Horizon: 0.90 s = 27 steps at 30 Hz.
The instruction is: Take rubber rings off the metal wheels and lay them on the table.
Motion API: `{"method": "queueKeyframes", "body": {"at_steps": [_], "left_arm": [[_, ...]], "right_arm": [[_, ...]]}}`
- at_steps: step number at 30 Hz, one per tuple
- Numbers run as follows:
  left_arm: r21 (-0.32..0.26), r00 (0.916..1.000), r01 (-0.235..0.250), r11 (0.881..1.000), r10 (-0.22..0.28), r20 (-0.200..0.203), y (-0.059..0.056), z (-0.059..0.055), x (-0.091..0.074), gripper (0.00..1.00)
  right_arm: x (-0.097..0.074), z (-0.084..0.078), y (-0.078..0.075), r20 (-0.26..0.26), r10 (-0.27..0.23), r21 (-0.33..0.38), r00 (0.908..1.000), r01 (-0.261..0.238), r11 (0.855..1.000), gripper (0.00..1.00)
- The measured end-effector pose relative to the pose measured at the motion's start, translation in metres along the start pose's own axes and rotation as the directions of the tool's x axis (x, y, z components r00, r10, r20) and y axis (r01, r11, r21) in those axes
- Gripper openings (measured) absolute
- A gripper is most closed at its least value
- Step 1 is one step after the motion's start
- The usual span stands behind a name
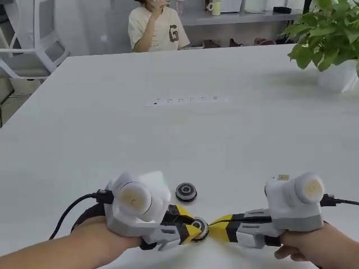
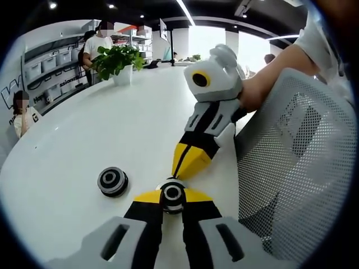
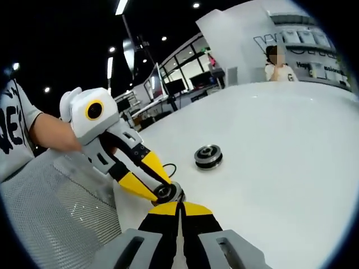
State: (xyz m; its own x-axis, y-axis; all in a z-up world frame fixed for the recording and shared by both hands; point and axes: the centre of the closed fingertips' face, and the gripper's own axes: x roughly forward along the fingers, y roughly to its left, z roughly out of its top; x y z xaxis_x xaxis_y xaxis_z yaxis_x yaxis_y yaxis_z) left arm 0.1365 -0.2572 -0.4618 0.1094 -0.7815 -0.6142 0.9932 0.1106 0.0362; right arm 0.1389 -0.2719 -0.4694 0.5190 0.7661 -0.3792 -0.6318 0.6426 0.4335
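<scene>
Nearest the person, the left tongs point(image 2: 170, 197) are clenching a small metal wheel point(image 2: 172, 194) from both sides, holding it just above the table point(image 1: 168, 134) edge. The right tongs point(image 3: 179, 208) are meeting it nose to nose, pressed together with their yellow tips touching the wheel's dark rubber ring point(image 2: 172, 182). Whether they are nipping the rubber itself is too small to tell.

The step in hand is probably peeling that ring off. To do it well, the left side should be gripping the metal faces only and leaving the band free. The right tips need to be catching just the ring's lip, then drawing it outward and around rather than straight off, so the wheel is not twisting out of its hold. Stretched rubber is likely to snap back, so a slow roll seems wiser.

Just beyond, a second wheel point(image 1: 185, 191) with its ring on is lying flat and apart. The table is stretching away white, matte and bare, with a flush socket strip point(image 1: 185, 100) at mid-length. A potted plant point(image 1: 328, 31) is standing at the far right, and a seated person point(image 1: 157, 28) is sitting at the far end.
</scene>
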Motion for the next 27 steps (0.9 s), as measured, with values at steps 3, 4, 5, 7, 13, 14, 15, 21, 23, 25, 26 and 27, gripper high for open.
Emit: {"method": "queueKeyframes", "body": {"at_steps": [3, 4, 5, 7, 13, 14, 15, 21, 23, 25, 26, 27], "left_arm": [[0.003, 1.0000, -0.005, 1.000, 0.005, -0.005, -0.001, 0.000, 0.001, 0.07], [0.003, 1.0000, -0.006, 1.000, 0.006, -0.006, -0.001, 0.000, 0.001, 0.07], [0.003, 1.0000, -0.007, 1.000, 0.007, -0.007, -0.001, 0.000, 0.001, 0.07], [0.002, 0.9999, -0.008, 1.000, 0.008, -0.008, -0.001, 0.000, 0.001, 0.07], [0.002, 0.9998, -0.013, 1.000, 0.013, -0.014, -0.001, 0.000, 0.001, 0.07], [0.001, 0.9998, -0.014, 1.000, 0.014, -0.014, -0.001, 0.000, 0.001, 0.07], [0.001, 0.9998, -0.014, 1.000, 0.014, -0.014, -0.001, 0.000, 0.001, 0.07], [0.007, 0.9997, -0.018, 1.000, 0.018, -0.015, -0.001, 0.000, 0.001, 0.07], [0.005, 0.9997, -0.018, 1.000, 0.018, -0.014, -0.001, 0.000, 0.001, 0.07], [0.004, 0.9997, -0.019, 1.000, 0.019, -0.014, -0.001, 0.000, 0.001, 0.07], [0.005, 0.9997, -0.019, 1.000, 0.019, -0.015, -0.001, 0.000, 0.001, 0.07], [0.007, 0.9997, -0.019, 1.000, 0.019, -0.015, -0.001, 0.000, 0.001, 0.07]], "right_arm": [[0.000, -0.001, 0.001, -0.002, 0.004, -0.010, 1.0000, -0.004, 1.000, 0.00], [-0.001, 0.000, 0.002, 0.006, 0.010, 0.001, 0.9999, -0.010, 1.000, 0.00], [-0.001, 0.001, 0.003, 0.008, 0.013, 0.015, 0.9999, -0.014, 1.000, 0.00], [-0.001, 0.001, 0.004, 0.012, 0.017, 0.013, 0.9998, -0.017, 1.000, 0.00], [-0.002, 0.001, 0.006, 0.021, 0.024, 0.038, 0.9995, -0.025, 0.999, 0.00], [-0.002, 0.001, 0.007, 0.022, 0.024, 0.041, 0.9995, -0.025, 0.999, 0.00], [-0.002, 0.002, 0.007, 0.023, 0.025, 0.043, 0.9994, -0.026, 0.999, 0.00], [-0.002, 0.002, 0.008, 0.025, 0.026, 0.043, 0.9994, -0.027, 0.999, 0.00], [-0.002, 0.003, 0.009, 0.024, 0.026, 0.037, 0.9994, -0.026, 0.999, 0.00], [-0.001, 0.003, 0.010, 0.025, 0.030, 0.038, 0.9992, -0.031, 0.999, 0.00], [-0.001, 0.004, 0.012, 0.028, 0.037, 0.044, 0.9989, -0.039, 0.998, 0.00], [-0.001, 0.004, 0.013, 0.028, 0.040, 0.043, 0.9988, -0.041, 0.998, 0.00]]}}
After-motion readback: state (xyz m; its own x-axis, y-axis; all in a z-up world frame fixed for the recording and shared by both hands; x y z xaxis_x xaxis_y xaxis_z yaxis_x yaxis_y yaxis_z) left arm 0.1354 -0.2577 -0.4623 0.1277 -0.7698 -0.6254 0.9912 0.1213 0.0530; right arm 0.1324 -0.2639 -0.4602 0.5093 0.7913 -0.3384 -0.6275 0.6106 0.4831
